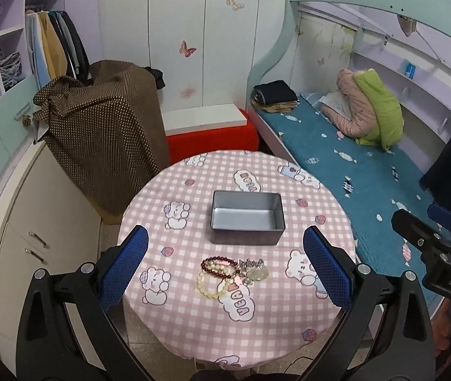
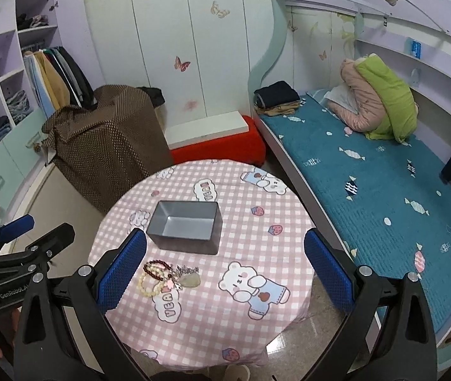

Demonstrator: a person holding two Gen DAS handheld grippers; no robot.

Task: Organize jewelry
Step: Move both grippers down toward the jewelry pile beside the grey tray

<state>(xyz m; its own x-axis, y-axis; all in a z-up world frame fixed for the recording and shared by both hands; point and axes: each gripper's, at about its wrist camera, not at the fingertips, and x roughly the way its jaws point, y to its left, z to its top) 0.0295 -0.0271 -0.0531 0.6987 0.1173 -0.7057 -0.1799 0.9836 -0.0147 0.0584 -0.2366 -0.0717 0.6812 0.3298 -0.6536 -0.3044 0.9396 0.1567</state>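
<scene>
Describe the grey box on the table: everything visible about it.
The grey box is a rectangular, open-topped container, looking like matte metal or plastic, with dark outer walls and a paler floor. It is empty and upright near the middle of the pink checked tablecloth, beyond the jewelry pile, apart from it. Nothing else touches it.

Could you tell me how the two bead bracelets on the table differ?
The red bracelet has small dark beads; the cream bracelet has larger pale ones. The red one lies nearer the tin, the cream one nearer the camera. Both overlap in one pile on the tablecloth.
</scene>
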